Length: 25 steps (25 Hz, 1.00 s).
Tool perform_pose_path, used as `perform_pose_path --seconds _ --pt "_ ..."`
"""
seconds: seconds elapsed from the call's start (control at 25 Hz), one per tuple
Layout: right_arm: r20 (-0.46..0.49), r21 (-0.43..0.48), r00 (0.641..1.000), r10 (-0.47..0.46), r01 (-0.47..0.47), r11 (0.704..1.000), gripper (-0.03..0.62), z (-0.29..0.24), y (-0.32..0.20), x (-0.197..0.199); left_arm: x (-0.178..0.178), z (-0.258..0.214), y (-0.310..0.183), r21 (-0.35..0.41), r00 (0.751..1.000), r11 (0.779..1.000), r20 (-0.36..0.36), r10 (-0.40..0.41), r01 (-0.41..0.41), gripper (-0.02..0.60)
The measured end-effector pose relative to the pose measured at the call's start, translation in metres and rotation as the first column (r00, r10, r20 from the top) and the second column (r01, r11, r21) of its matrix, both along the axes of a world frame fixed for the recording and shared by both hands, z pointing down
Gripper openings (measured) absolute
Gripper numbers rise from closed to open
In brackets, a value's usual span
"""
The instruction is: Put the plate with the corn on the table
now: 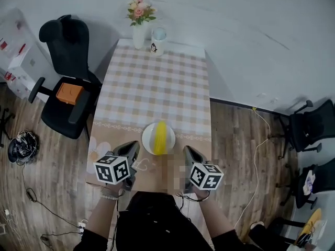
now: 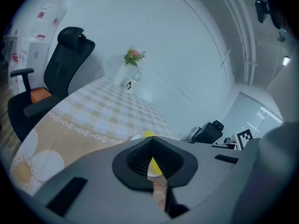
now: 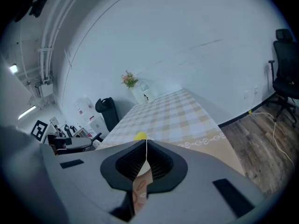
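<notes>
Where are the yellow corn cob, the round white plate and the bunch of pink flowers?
Yellow corn cob (image 1: 160, 136): head view, middle of the cob.
Round white plate (image 1: 148, 139): head view, bare left part.
Pink flowers (image 1: 139, 9): head view, on the blooms.

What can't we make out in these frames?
1. Near rim of the plate: the fingers hide it in both gripper views.
2. Print on the cup: too small in every view.
3. Near edge of the table: the person covers it in the head view.
</notes>
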State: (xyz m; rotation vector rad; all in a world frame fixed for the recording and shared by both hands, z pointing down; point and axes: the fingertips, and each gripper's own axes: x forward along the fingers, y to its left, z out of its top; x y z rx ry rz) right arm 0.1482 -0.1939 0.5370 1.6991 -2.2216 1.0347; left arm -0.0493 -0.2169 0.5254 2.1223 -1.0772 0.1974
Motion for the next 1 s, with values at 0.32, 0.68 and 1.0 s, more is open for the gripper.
perform_pose_path --seconds 0.32,0.68,1.0 --pt "-0.152 0.133 0.987 -0.061 0.082 0.988 0.043 -0.040 0.004 0.002 0.009 -0.068 -0.001 0.252 0.997 0.967 0.073 0.019 -0.037 0.012" --pt "-0.350 0.324 0.929 -0.118 0.238 0.916 0.043 -0.108 0.005 -0.019 0.017 -0.125 0.023 0.462 0.981 0.880 0.195 0.020 -0.110 0.012" --pt "-0.409 0.443 0.906 -0.103 0.297 0.846 0.043 -0.161 0.011 -0.039 0.015 -0.170 0.041 0.528 0.972 0.840 0.236 -0.005 -0.124 0.012"
